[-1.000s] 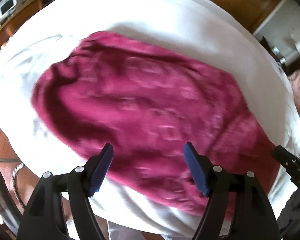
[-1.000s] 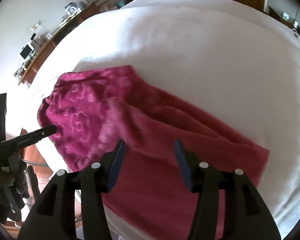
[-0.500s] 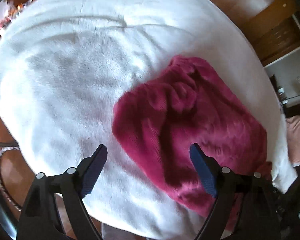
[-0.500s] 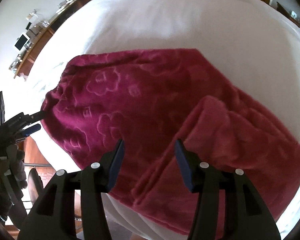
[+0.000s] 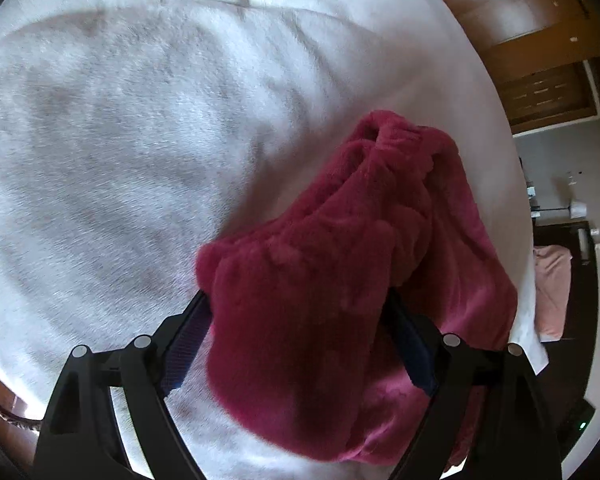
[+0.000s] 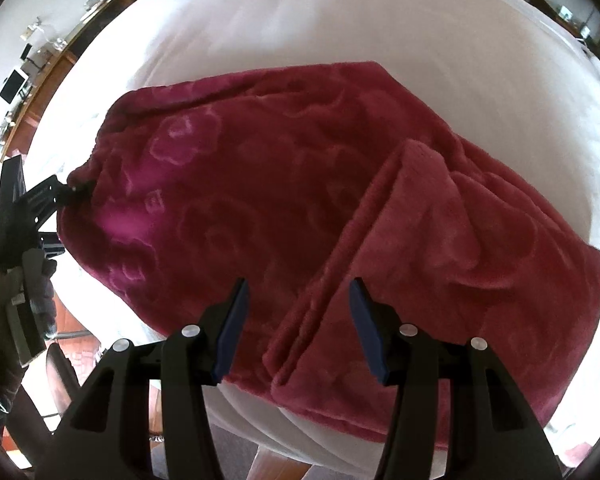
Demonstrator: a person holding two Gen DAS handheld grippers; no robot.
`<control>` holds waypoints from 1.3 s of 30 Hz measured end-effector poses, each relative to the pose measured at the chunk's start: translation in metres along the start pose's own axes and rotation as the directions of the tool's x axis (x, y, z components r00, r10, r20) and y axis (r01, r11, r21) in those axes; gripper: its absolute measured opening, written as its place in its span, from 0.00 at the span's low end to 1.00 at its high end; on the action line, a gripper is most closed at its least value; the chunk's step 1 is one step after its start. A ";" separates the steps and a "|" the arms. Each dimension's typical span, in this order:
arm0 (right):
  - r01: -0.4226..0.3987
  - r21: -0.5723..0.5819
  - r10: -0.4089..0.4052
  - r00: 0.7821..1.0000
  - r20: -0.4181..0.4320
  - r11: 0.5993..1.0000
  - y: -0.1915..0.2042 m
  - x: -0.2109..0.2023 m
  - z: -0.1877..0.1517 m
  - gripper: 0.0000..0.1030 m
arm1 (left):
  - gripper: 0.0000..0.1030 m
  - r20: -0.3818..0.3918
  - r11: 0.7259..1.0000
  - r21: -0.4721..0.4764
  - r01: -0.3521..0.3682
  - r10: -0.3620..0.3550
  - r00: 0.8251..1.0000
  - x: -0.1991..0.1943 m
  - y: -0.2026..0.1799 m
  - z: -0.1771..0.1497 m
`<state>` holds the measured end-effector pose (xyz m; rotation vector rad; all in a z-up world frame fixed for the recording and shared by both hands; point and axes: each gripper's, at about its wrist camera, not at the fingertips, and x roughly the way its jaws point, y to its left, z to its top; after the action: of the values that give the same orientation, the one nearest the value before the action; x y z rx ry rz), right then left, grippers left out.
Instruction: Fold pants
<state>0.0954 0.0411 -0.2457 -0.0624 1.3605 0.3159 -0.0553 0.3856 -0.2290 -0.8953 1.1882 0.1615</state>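
While I watch both wrist feeds, these are my notes:

Pants: dark red fleece pants (image 6: 300,208) lie on the white blanket (image 5: 120,140), partly folded, one flap doubled over on the side away from the waistband.

Left tongs: left gripper (image 5: 296,344) has just been opening; the waistband corner sits between its wide jaws. I cannot tell whether the pads press it.

Right tongs: right gripper (image 6: 296,324) hovers half open above the flap's edge, holding nothing.

Change: a second ago the left feed showed the pants spread well ahead; now the corner fills the jaws.

Meaning: I judge a waistband pickup for the next fold is starting.
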 end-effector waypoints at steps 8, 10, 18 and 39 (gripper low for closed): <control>0.017 0.028 -0.017 1.000 0.003 0.999 -0.013 -0.005 -0.012 0.51 | 0.46 0.001 0.999 0.029 -0.030 0.030 1.000 0.012 -0.018 -0.004; 0.018 0.029 -0.018 1.000 0.008 0.999 -0.017 -0.008 -0.013 0.51 | 0.33 0.012 0.999 0.030 -0.027 0.027 1.000 0.008 -0.027 -0.006; -0.001 0.041 -0.002 0.998 0.056 0.999 -0.038 -0.024 -0.017 0.51 | 0.21 0.090 0.995 0.086 -0.042 0.034 0.995 -0.020 -0.071 -0.023; -0.100 0.202 0.071 0.987 0.146 0.974 -0.195 -0.083 -0.088 0.51 | 0.20 0.238 0.733 0.673 -0.099 -0.088 0.967 -0.062 -0.374 -0.211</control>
<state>0.0482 -0.1805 -0.2116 0.1912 1.2536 0.2436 -0.0304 0.0179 -0.0004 -0.2003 0.8964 -0.1566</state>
